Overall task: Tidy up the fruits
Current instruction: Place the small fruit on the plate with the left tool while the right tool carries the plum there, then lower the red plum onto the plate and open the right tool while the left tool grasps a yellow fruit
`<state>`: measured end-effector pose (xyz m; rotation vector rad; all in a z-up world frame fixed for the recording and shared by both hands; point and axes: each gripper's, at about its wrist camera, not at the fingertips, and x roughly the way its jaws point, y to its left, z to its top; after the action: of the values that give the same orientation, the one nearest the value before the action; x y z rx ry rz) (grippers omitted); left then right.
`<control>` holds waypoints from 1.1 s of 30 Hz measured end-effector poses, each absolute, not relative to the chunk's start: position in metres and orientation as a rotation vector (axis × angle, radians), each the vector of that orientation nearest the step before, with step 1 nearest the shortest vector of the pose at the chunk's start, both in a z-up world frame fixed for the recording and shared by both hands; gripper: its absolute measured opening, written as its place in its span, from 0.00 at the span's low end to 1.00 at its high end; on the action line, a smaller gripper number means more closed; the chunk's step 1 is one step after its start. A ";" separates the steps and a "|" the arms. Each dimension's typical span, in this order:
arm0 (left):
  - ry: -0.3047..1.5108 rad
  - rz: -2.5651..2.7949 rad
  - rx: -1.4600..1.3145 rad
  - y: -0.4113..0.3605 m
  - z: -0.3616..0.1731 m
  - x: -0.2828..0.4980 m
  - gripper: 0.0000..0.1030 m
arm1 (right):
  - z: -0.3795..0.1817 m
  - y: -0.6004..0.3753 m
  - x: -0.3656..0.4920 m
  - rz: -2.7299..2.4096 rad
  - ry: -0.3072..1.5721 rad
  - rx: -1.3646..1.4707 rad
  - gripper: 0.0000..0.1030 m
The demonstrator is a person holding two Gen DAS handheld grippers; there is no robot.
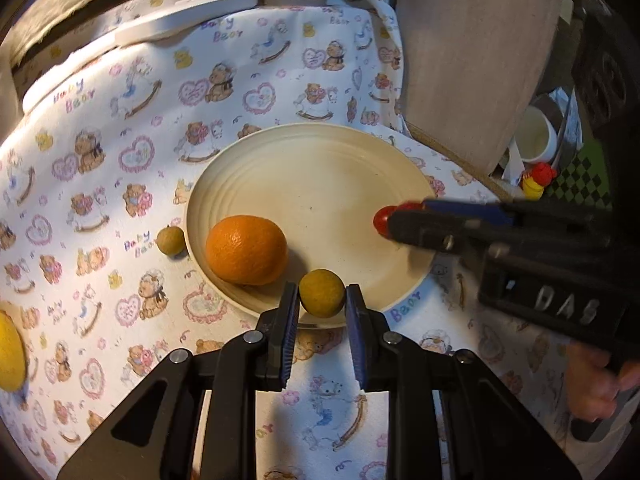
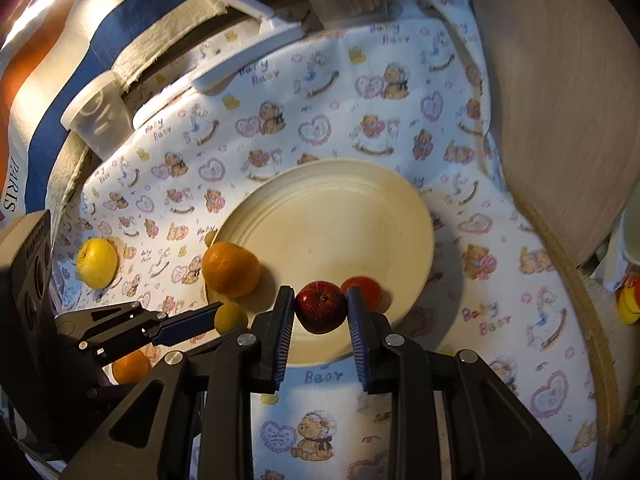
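Note:
A cream plate [image 1: 340,160] [image 2: 360,208] lies on the bear-print cloth. An orange [image 1: 247,249] [image 2: 230,269] rests on its left side. My left gripper [image 1: 322,304] is shut on a small yellow-green fruit [image 1: 322,293] [image 2: 231,317] over the plate's near rim. My right gripper [image 2: 321,300] [image 1: 390,224] is shut on a small dark red apple [image 2: 322,306] [image 1: 381,220] over the plate's near edge. A red tomato [image 2: 365,289] lies on the plate just behind it.
A small brownish-green fruit [image 1: 171,241] lies on the cloth left of the plate. A yellow apple [image 2: 96,263] [image 1: 10,354] lies farther left, and a second orange [image 2: 130,367] sits under the left gripper. A wooden board [image 1: 480,52] leans at the right; a plastic cup [image 2: 98,114] stands far left.

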<state>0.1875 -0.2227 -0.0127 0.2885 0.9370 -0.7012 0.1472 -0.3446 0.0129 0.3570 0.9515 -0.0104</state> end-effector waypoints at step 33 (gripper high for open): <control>0.791 -0.372 0.123 -0.047 0.026 0.155 0.61 | 0.031 -0.302 0.138 0.046 0.835 0.232 0.33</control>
<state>0.1551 -0.0465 0.0264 0.1231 0.7908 -0.3717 0.1375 -0.3016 0.0314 0.2315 0.8349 0.0461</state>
